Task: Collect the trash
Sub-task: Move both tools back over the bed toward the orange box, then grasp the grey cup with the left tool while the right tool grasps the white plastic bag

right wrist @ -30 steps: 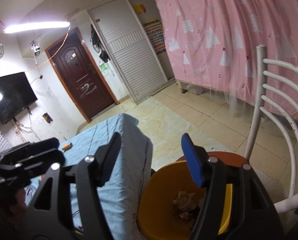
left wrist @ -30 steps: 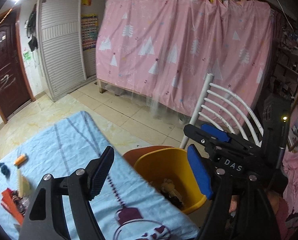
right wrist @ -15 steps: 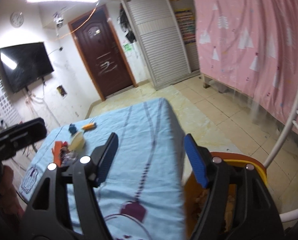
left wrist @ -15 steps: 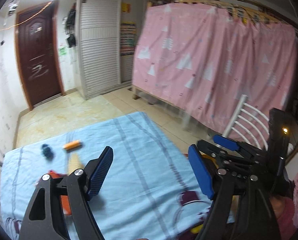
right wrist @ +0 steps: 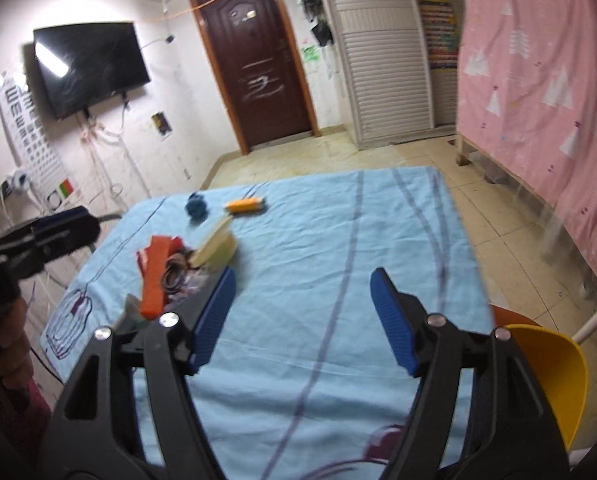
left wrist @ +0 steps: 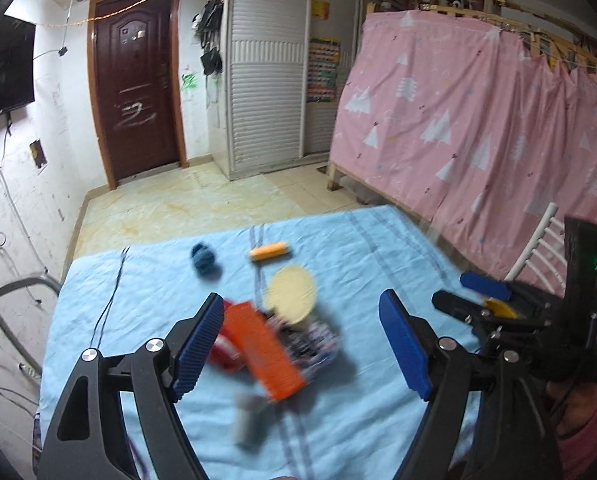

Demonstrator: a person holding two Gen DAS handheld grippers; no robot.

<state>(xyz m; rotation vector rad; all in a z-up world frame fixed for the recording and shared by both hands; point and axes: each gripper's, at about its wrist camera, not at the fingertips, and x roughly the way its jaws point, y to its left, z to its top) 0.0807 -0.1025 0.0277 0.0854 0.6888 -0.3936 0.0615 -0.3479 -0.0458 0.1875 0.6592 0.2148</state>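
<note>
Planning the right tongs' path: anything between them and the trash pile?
Right wrist view: only bare blue cloth between the open right tongs and the trash pile up-left.

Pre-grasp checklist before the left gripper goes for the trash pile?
1. Left gripper open and empty: ok.
2. Right gripper open and empty: ok.
3. Pile in front of the left gripper: ok. Orange box sits between the fingers in the left wrist view, lying on other scraps.
4. Pick one piece cleanly: cannot tell. The box, round lid and wrappers overlap and are blurred.
5. Bin at hand: ok, its yellow rim shows at the right table edge; its contents are out of view.
6. Stray pieces left: not ok. Blue clump and orange tube lie farther back.
</note>
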